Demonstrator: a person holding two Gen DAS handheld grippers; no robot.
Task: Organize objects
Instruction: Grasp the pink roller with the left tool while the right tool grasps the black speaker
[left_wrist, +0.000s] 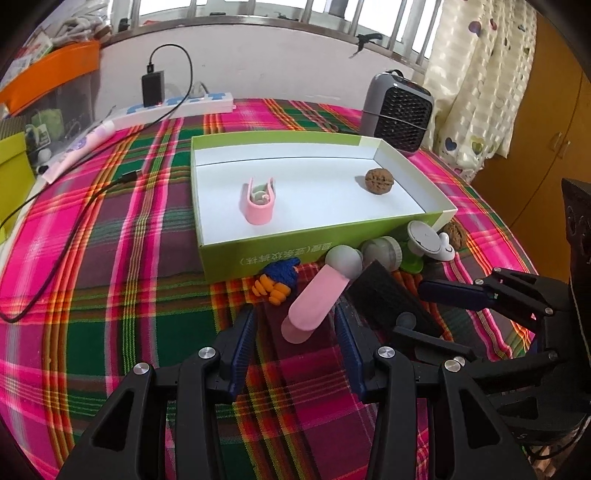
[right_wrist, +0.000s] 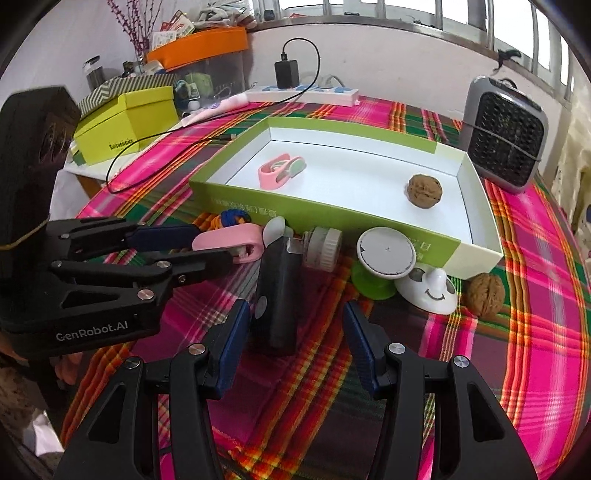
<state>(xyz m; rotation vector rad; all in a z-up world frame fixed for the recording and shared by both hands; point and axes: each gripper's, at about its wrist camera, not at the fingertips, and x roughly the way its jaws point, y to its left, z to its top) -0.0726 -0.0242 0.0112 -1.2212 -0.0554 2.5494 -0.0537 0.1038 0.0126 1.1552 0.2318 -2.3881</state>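
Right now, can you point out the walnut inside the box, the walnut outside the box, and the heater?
walnut inside the box (right_wrist: 424, 191), right wrist view, middle of its shell.
walnut outside the box (right_wrist: 484, 294), right wrist view, middle of its shell.
heater (left_wrist: 404, 114), left wrist view, front grille.

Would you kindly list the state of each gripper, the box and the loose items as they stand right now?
left gripper: open, jaws either side of the pink clip, not closed on it.
right gripper: open, around the black device, not gripping.
green box: open-topped, holding a small pink clip and one walnut.
second walnut: on the cloth, outside the box.
black device: lying on the cloth.
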